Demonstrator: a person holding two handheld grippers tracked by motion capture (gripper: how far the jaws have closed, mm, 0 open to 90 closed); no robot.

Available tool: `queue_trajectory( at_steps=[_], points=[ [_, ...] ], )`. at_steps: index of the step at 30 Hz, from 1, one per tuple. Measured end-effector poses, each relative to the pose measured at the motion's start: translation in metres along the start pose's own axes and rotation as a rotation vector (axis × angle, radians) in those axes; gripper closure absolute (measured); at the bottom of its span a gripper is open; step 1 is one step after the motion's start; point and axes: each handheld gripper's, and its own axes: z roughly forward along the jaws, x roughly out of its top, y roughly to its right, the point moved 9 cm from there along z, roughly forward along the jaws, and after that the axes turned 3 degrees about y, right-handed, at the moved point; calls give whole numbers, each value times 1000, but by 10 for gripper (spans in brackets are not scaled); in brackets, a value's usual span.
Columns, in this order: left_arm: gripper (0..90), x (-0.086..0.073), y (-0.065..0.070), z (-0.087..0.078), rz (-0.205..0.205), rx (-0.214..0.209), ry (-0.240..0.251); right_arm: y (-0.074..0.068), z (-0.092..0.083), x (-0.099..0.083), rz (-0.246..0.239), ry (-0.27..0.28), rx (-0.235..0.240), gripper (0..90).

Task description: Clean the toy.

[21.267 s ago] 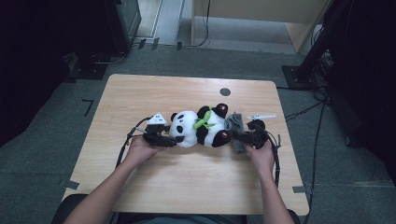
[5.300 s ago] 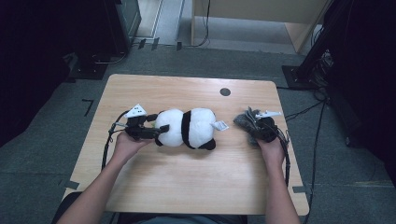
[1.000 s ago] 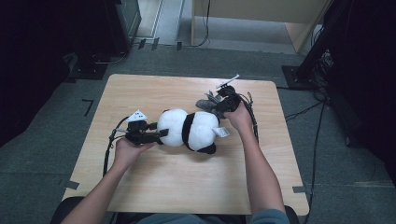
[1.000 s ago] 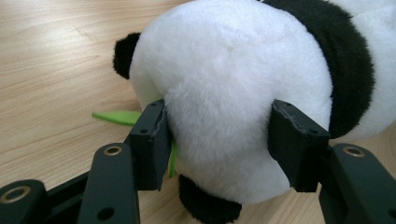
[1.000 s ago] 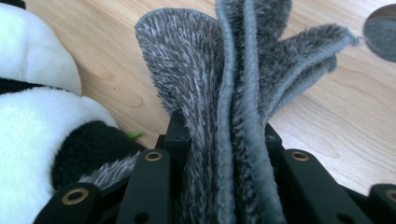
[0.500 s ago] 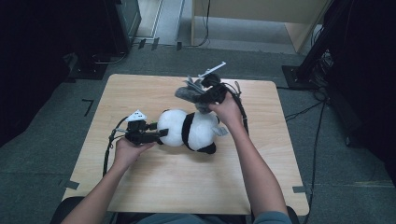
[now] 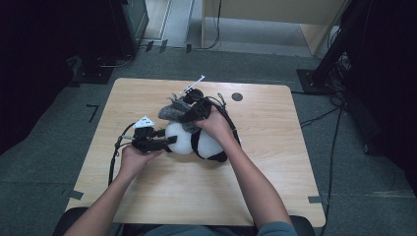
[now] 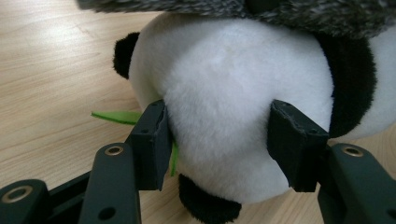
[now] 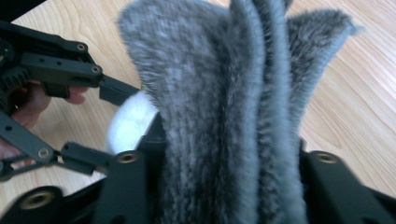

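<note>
Right then, my left fingers [image 8: 219, 144] were clamped on the panda plush's [image 7: 196, 140] white head, pinning it to the tabletop [image 7: 275, 167]. My right fingers [image 9: 224, 163], just loosened a notch, still had the folded grey knit cloth [image 9: 243, 93] bunched between them, raised over the panda. Draping it on, I judged, remained undone.

Panda [image 7: 196, 142] blocks table [image 7: 275, 187] centre; near edge, corners apparently free.
</note>
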Motion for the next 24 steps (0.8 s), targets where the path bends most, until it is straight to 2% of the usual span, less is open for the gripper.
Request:
queue_trajectory(
  at_steps=[2, 5, 8, 10, 18, 24],
  points=[
    [432, 0, 0, 1, 2, 1, 0, 2, -6, -2, 4, 2, -2, 518],
    [433, 0, 0, 1, 3, 1, 1, 5, -12, -9, -17, -12, -15, 613],
    [434, 0, 0, 1, 2, 4, 3, 10, -15, -14, 0, -22, -13, 649],
    [434, 1, 0, 1, -3, -1, 6, 17, -18, -18, 10, -30, -29, 654],
    [441, 2, 2, 1, -5, -9, 17, 58, -37, -35, 126, -3, -60, 657],
    [442, 2, 2, 2, -4, -10, 18, 76, -50, -49, 182, 30, -77, 661]
  ],
)
